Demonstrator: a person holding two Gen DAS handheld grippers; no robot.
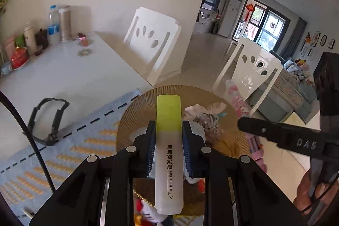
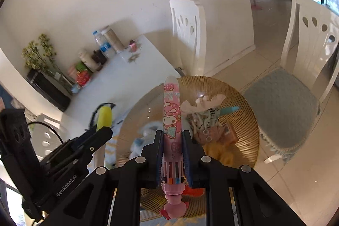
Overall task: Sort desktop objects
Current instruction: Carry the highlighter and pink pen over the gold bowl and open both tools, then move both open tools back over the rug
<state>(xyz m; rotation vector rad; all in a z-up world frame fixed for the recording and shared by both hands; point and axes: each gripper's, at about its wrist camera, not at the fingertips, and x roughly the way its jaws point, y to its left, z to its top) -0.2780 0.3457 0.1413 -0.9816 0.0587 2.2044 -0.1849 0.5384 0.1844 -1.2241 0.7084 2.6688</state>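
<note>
Jaws of both grippers are clamping one pen each above the gold plate.

Jaws of the left gripper [image 1: 168,142] are pressing on a yellow-capped highlighter [image 1: 169,154], and those of the right gripper [image 2: 171,154] are squeezing a pink cartoon pen [image 2: 171,120]; both items are hanging over the ribbed gold plate [image 1: 135,111], which is sitting at the table [image 1: 70,75] edge on a blue patterned mat [image 1: 70,154]. Judging by the pile already lying in the plate, the sorting is looking well underway: several small items are resting there, among them a teal-tipped pen [image 2: 229,110], though the heap is too jumbled to count. Two pens are being carried, one per gripper, and both are waiting to be set down. One black stand [image 1: 47,120] is sitting apart on the table.
</note>
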